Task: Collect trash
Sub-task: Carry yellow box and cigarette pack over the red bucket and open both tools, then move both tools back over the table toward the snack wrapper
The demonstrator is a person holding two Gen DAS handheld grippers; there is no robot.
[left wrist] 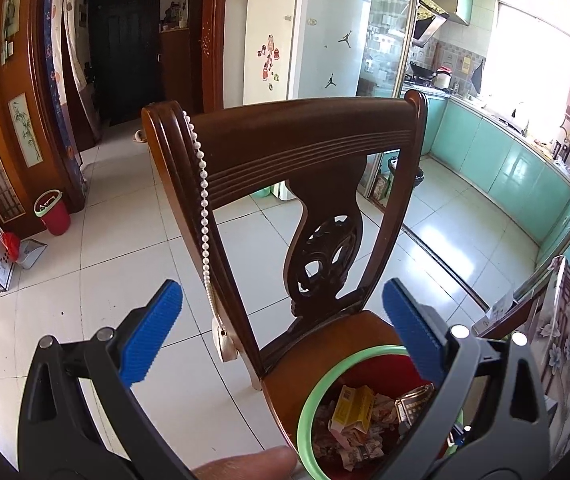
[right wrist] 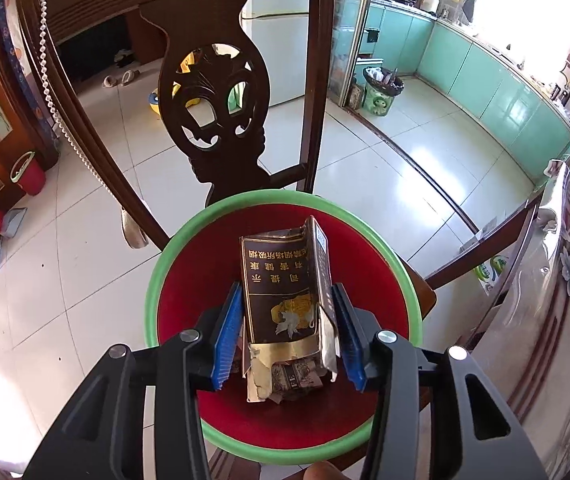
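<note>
A red bin with a green rim (right wrist: 285, 199) stands on a wooden chair seat (left wrist: 325, 344). Directly over its mouth my right gripper (right wrist: 287, 292) is shut on a crushed dark cigarette pack (right wrist: 281, 292), which stands upright between the blue pads. Crumpled paper shows under the pack. In the left wrist view the same bin's rim (left wrist: 308, 400) sits at the lower right, holding a yellow box (left wrist: 355, 406) and crumpled scraps. My left gripper (left wrist: 281, 294) stands wide open and empty, its right finger (left wrist: 409, 328) above the bin's rim.
The carved chair back (left wrist: 305, 136) rises right behind the bin, with a bead string (left wrist: 203, 200) hanging on its left post. A table with a floral cloth (left wrist: 565, 344) is at the right. Another red bin (left wrist: 55, 216) stands on the tiled floor far left.
</note>
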